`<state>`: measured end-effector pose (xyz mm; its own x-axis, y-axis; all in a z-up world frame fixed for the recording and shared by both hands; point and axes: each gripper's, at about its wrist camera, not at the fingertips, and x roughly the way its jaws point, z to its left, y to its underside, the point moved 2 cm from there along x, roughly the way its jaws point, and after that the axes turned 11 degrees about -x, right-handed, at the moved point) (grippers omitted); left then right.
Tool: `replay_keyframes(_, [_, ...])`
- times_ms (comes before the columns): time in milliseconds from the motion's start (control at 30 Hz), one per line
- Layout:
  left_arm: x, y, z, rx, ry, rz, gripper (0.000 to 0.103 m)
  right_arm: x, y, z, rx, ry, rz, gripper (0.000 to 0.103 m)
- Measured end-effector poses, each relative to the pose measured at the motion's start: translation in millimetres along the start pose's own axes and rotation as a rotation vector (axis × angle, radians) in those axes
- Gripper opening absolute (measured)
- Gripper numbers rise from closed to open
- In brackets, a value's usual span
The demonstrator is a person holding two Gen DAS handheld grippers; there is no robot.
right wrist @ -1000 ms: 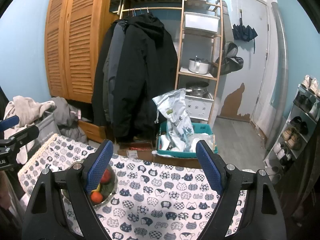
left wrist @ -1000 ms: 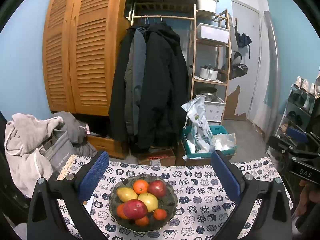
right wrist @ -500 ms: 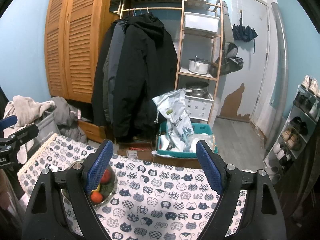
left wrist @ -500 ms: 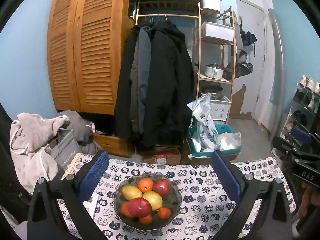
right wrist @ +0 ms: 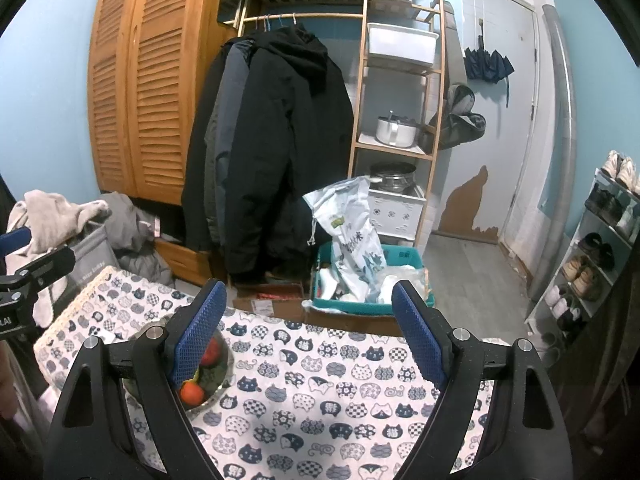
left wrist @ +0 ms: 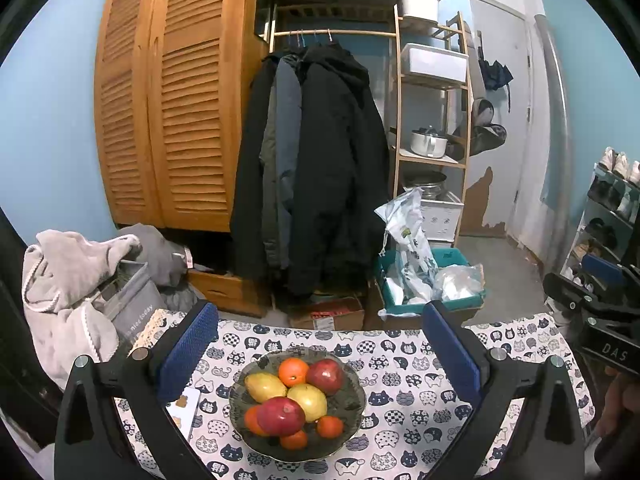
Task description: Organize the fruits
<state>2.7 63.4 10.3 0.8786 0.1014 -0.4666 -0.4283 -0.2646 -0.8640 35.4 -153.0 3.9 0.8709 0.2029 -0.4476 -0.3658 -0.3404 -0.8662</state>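
**Nine fruits piled in one bowl, both grippers held wide and empty**

Nine or so fruits lay heaped in the dark glass bowl [left wrist: 297, 402], which stood on the cat-print tablecloth [left wrist: 404, 392], toward its left part. On top were two red apples [left wrist: 281, 416], two yellow pears [left wrist: 307, 402] and an orange [left wrist: 293, 372]; smaller tangerines [left wrist: 329, 427] sat at the near rim. No loose fruit showed on the cloth, so the pile fitted both a gathering already done and a bowl waiting to be sorted out.

The left gripper [left wrist: 320, 354] hung above the bowl with its blue pads spread wide on either side of it, holding nothing; I judged this kept the fruit framed and within reach. The right gripper [right wrist: 308, 338] was also spread and empty, over bare cloth to the right, with the bowl just behind its left finger.

Readable writing was little: "DAS" on the right tool's body [left wrist: 608, 344], part of "nice today" on a grey bag [left wrist: 132, 312], and Chinese characters on a white sack [right wrist: 352, 236] beyond the table.
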Motion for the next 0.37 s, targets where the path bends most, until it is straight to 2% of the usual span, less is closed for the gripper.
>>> replay_keyframes(367, [3.0,-1.4,0.3,0.002,-0.015,0.009,0.103,0.1,-1.1,0.0,0.001,0.0,0.0,0.084])
